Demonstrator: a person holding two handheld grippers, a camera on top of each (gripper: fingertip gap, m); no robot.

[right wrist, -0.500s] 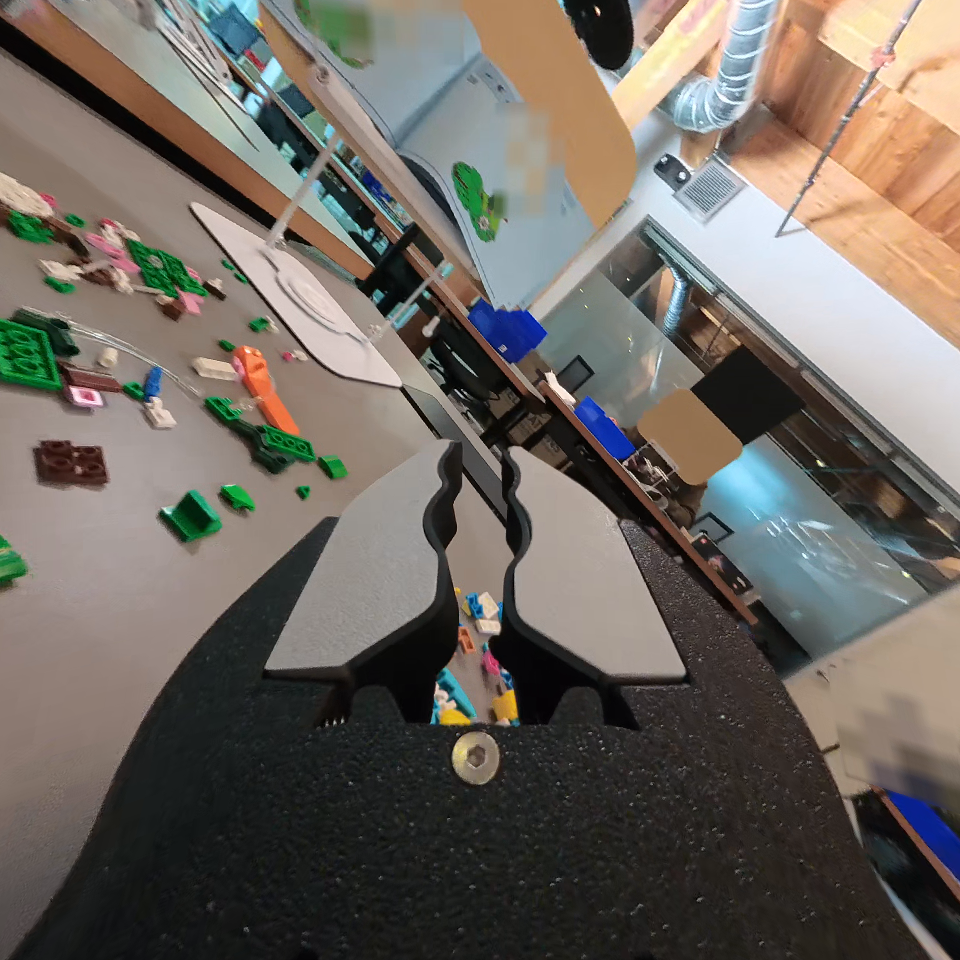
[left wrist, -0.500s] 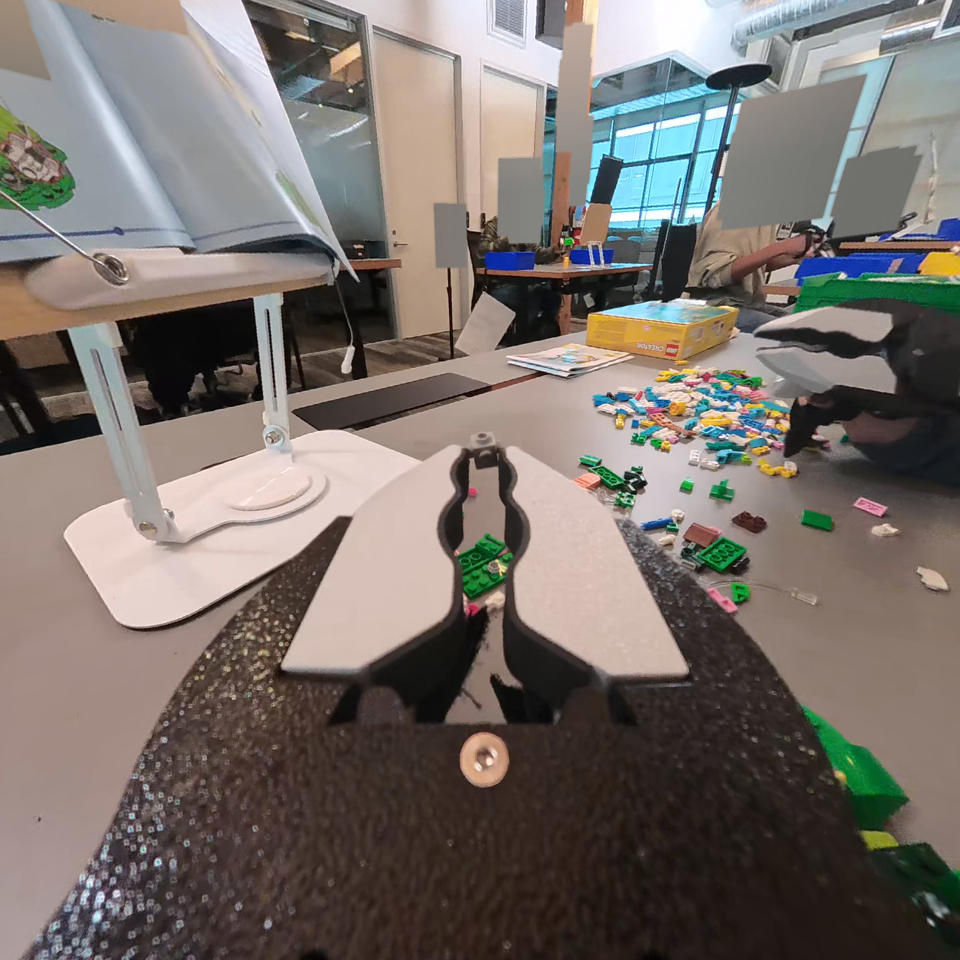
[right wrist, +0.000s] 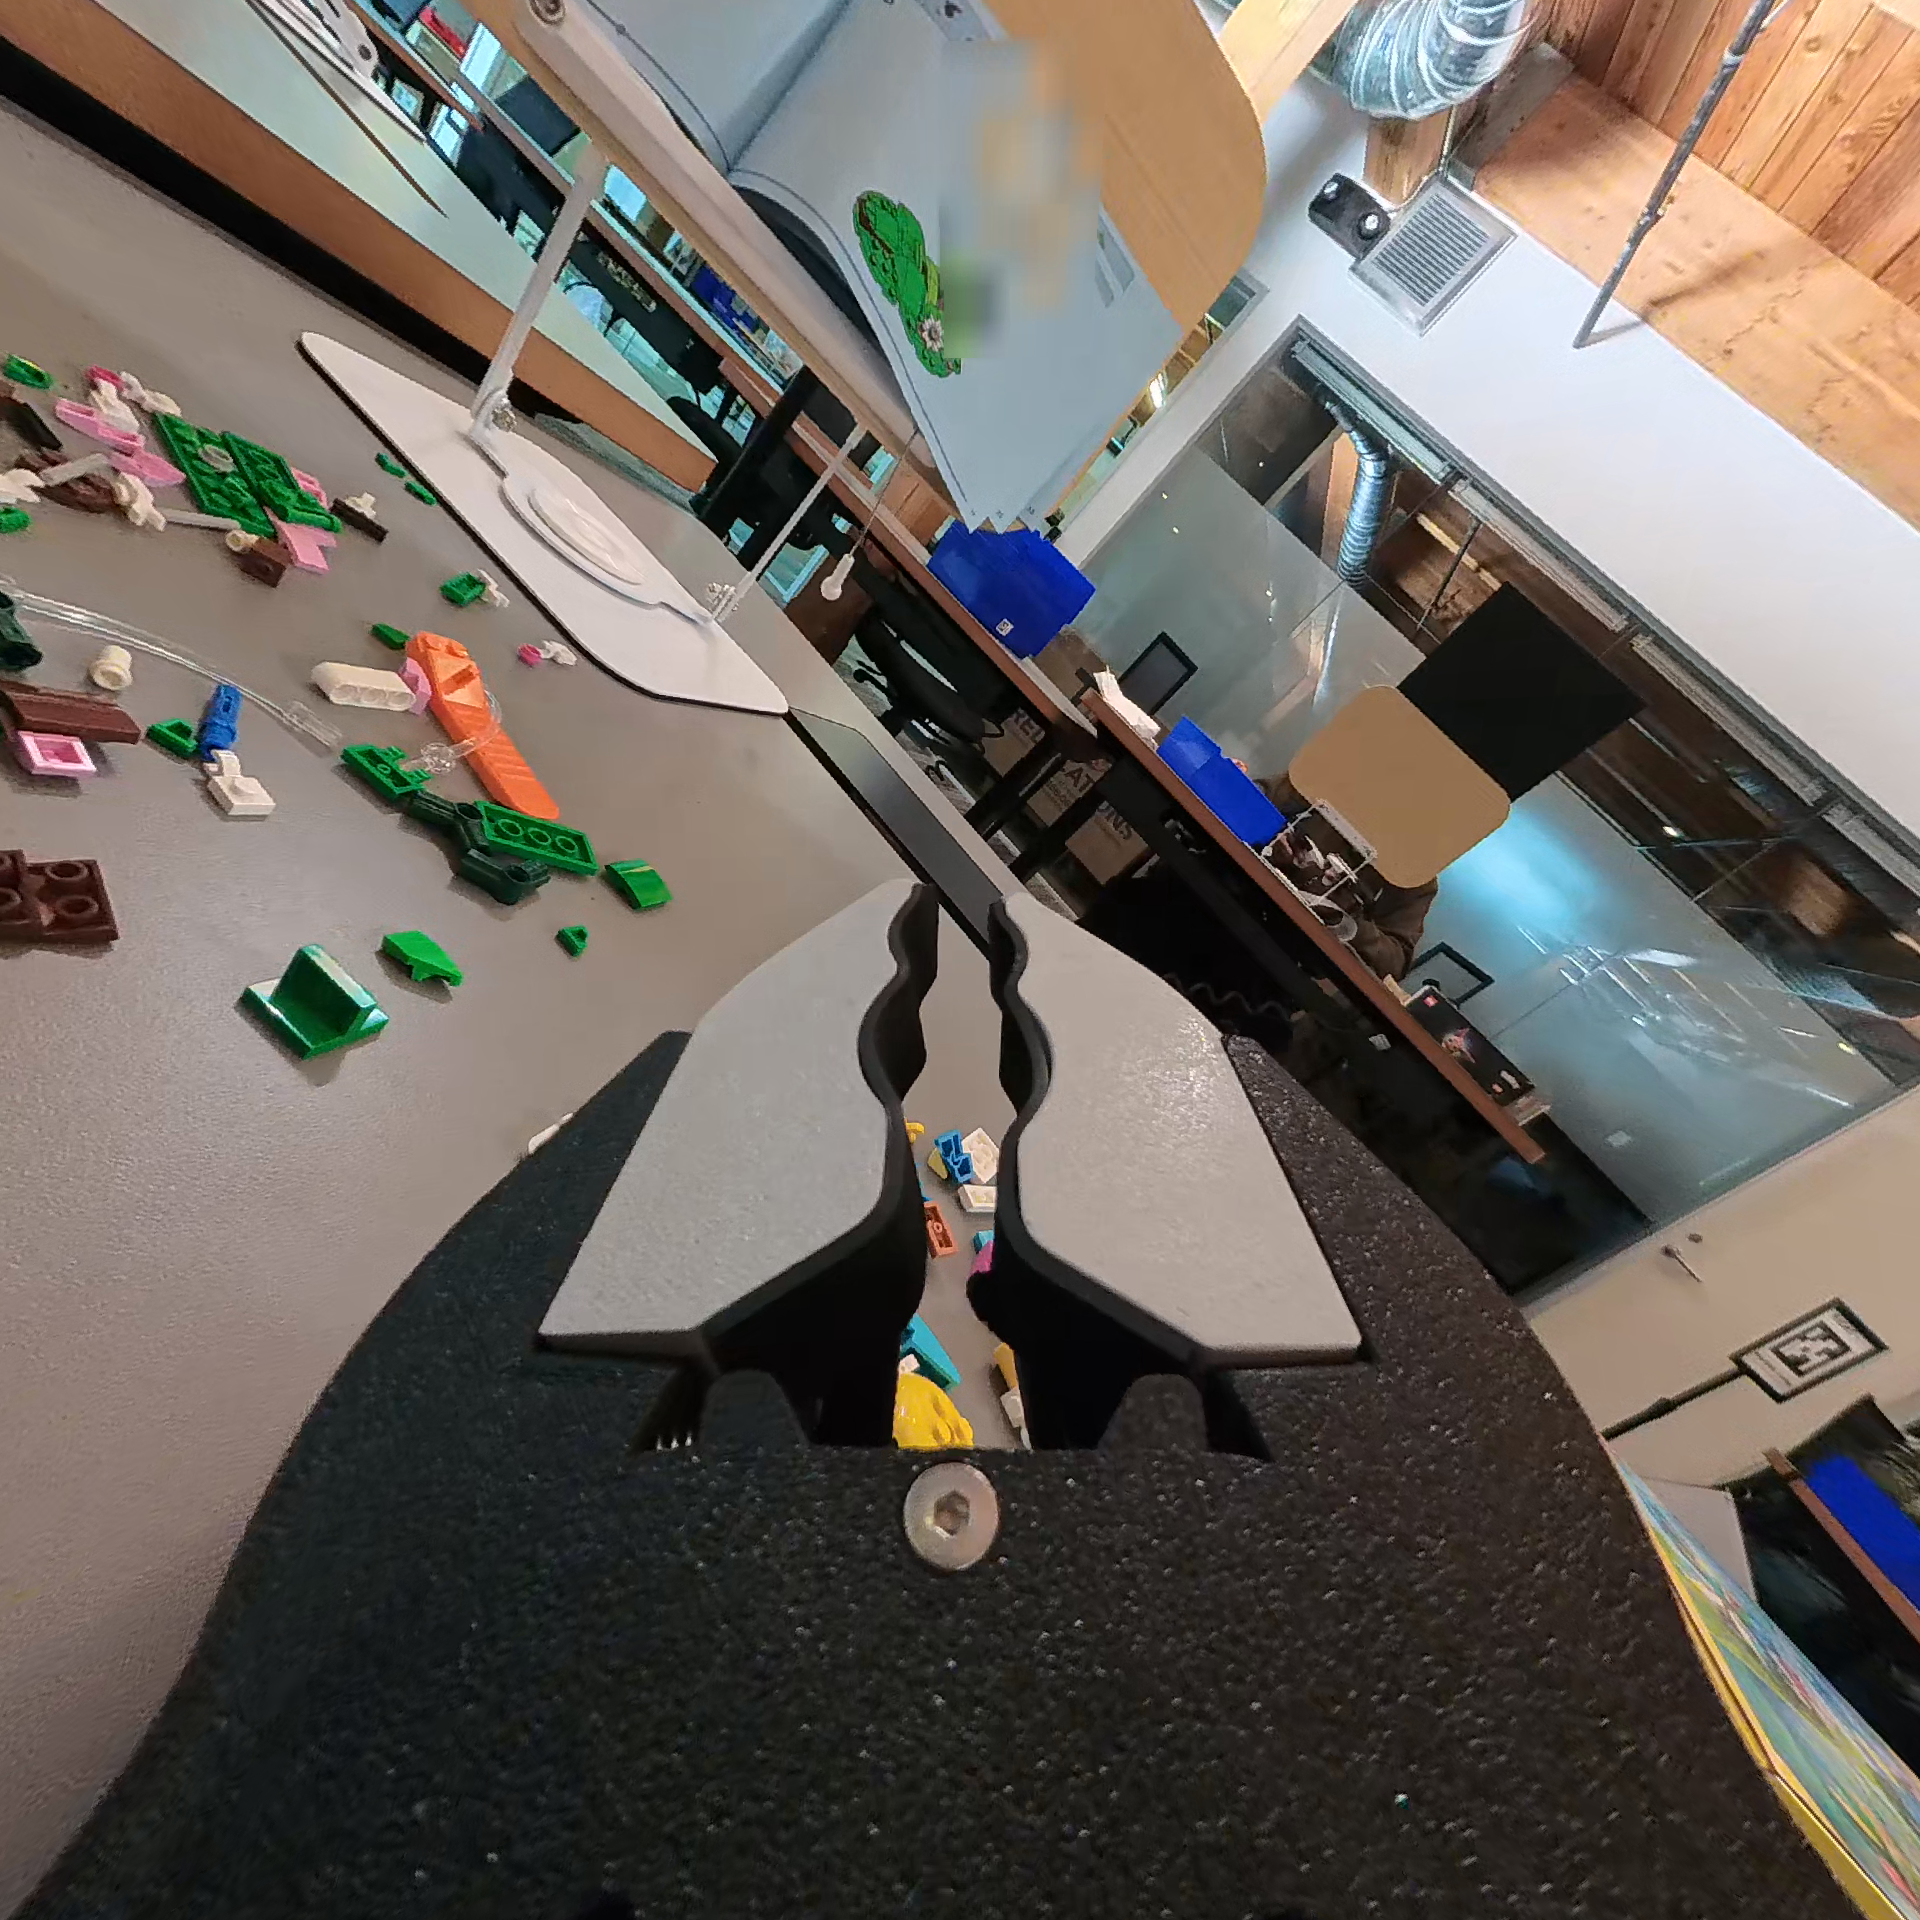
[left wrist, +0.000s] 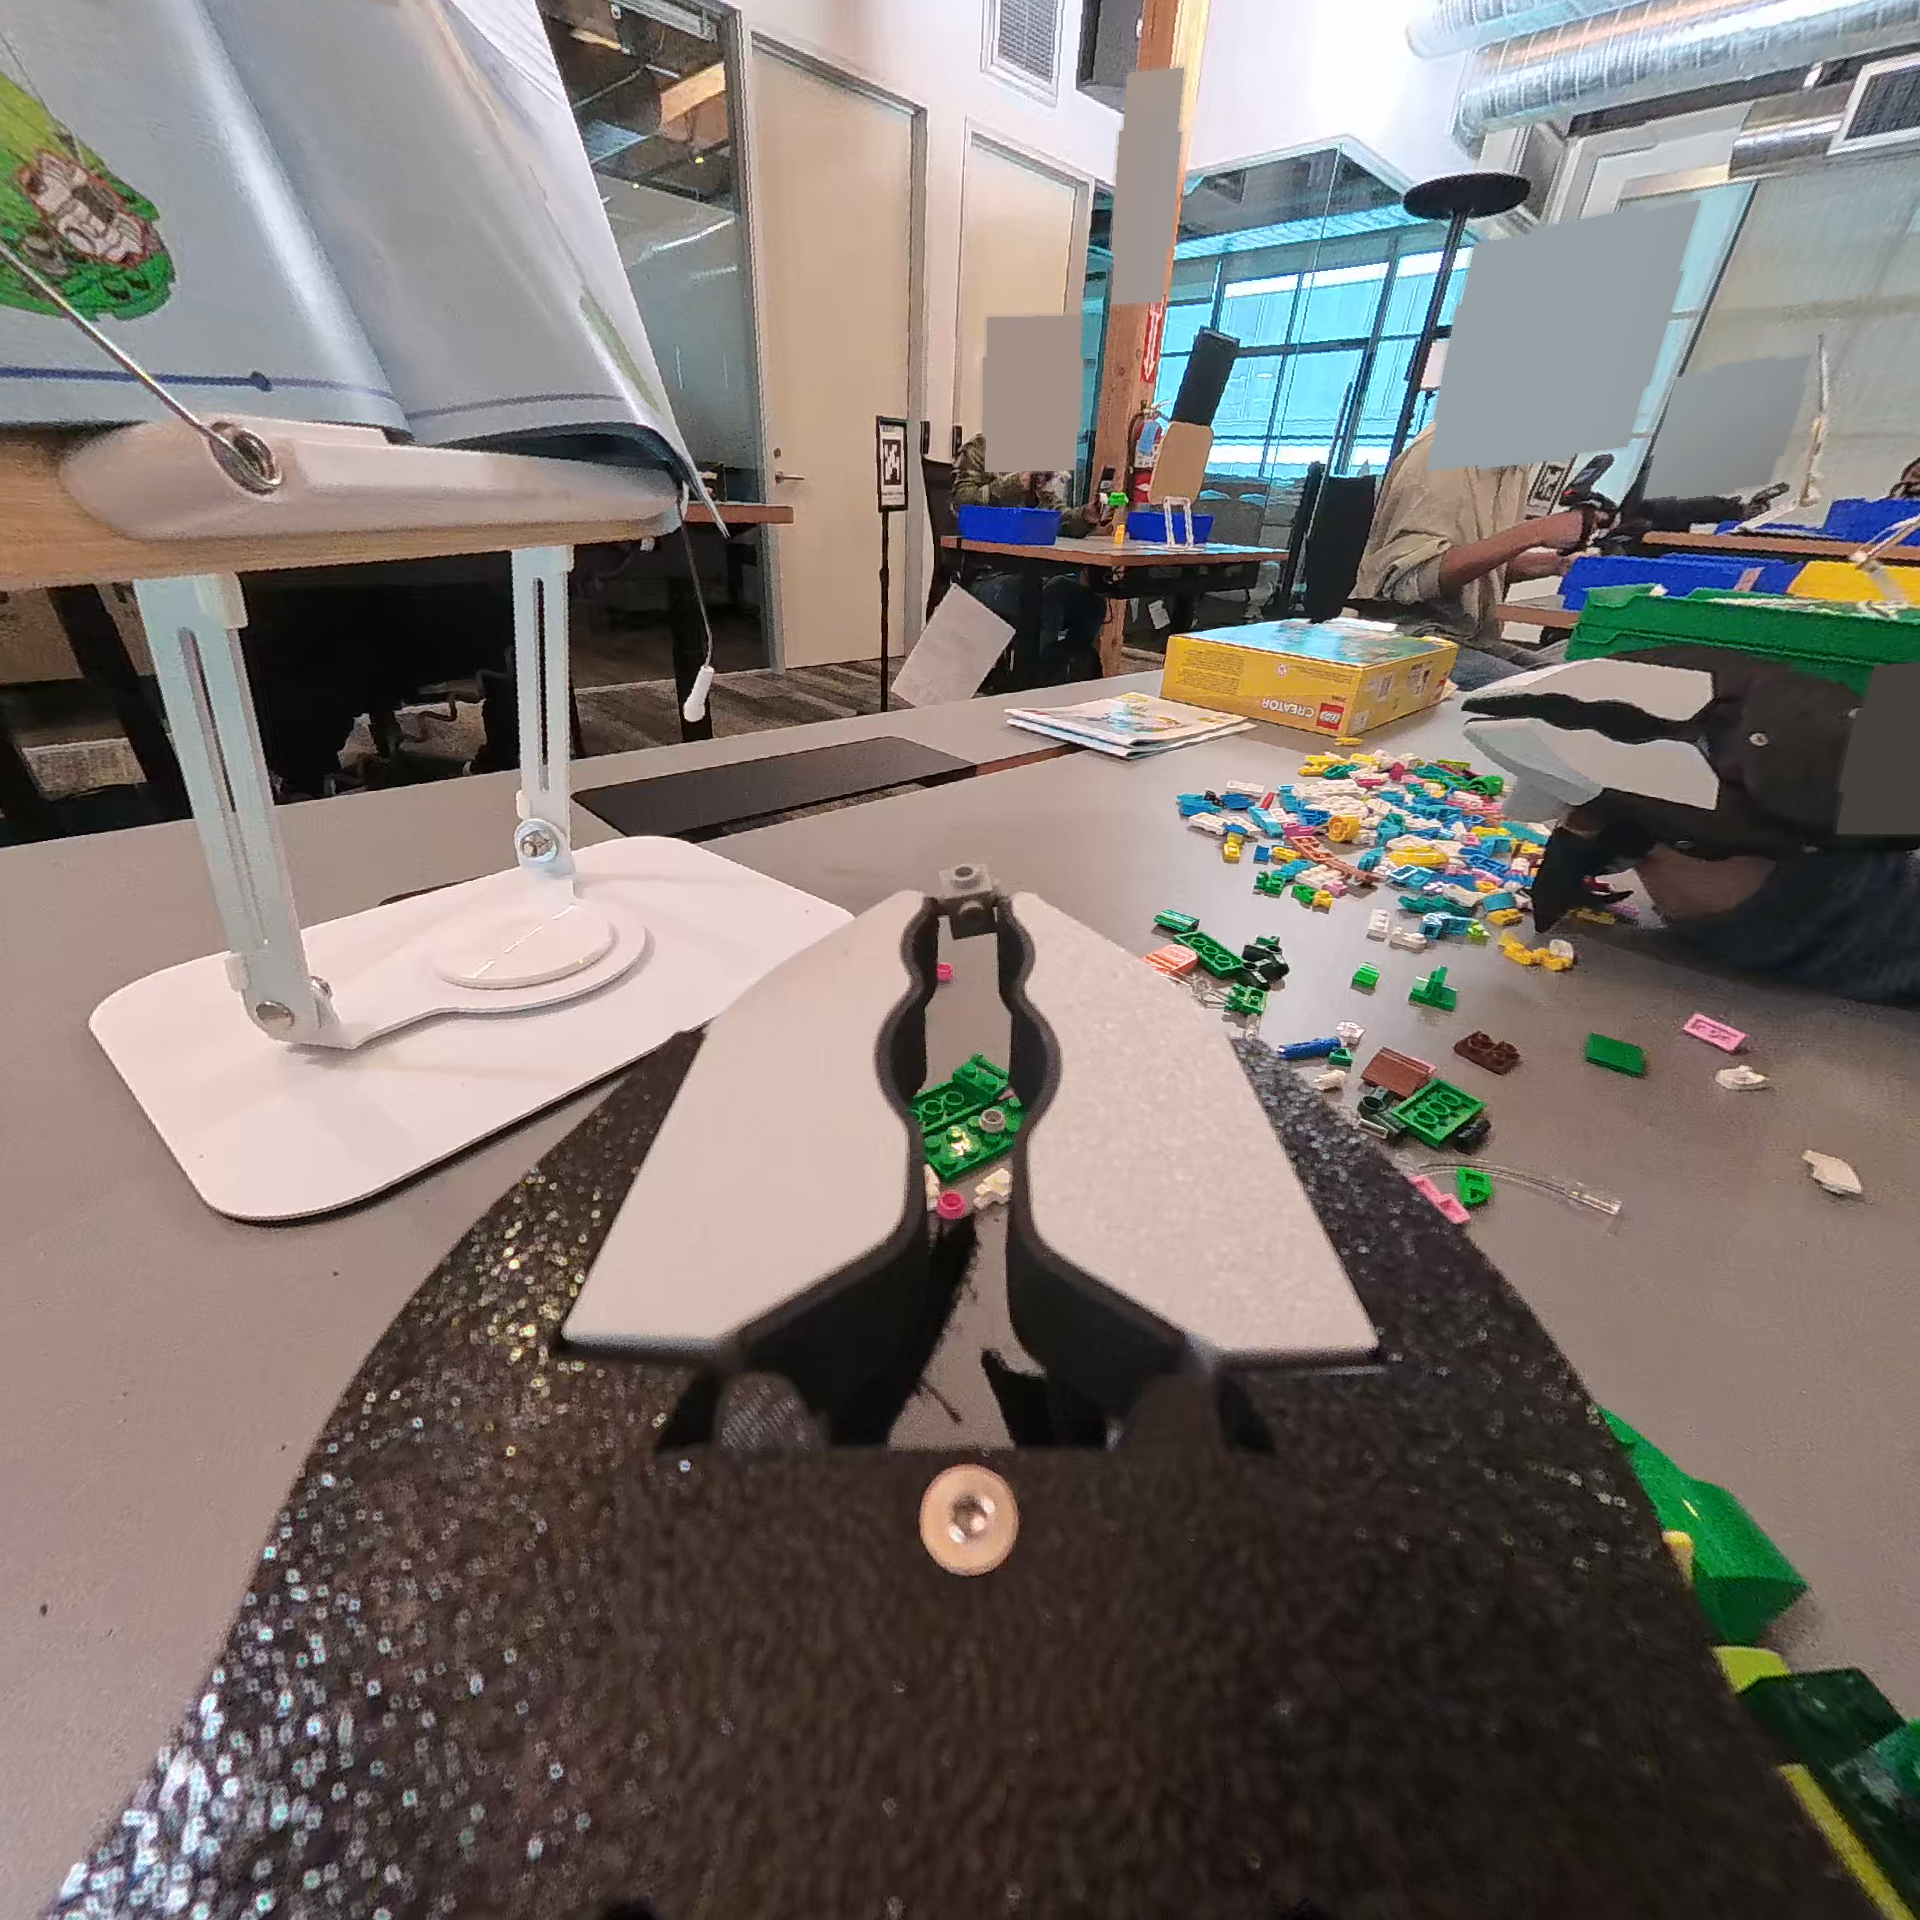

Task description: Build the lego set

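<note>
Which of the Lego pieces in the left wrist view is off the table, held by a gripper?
The small grey brick, pinched at the tips of the left gripper. All the other pieces lie loose on the grey table.

A small grey brick [left wrist: 968, 902] with side studs sits pinched at the tips of the left claw [left wrist: 968, 914], raised above the tabletop [left wrist: 312, 1351]. Below lie joined green plates [left wrist: 961, 1114]. Farther right, a dense heap of white, blue, yellow and pink pieces [left wrist: 1382, 831] spreads out, with green, brown and pink strays [left wrist: 1455, 1081] scattered near it.
</note>
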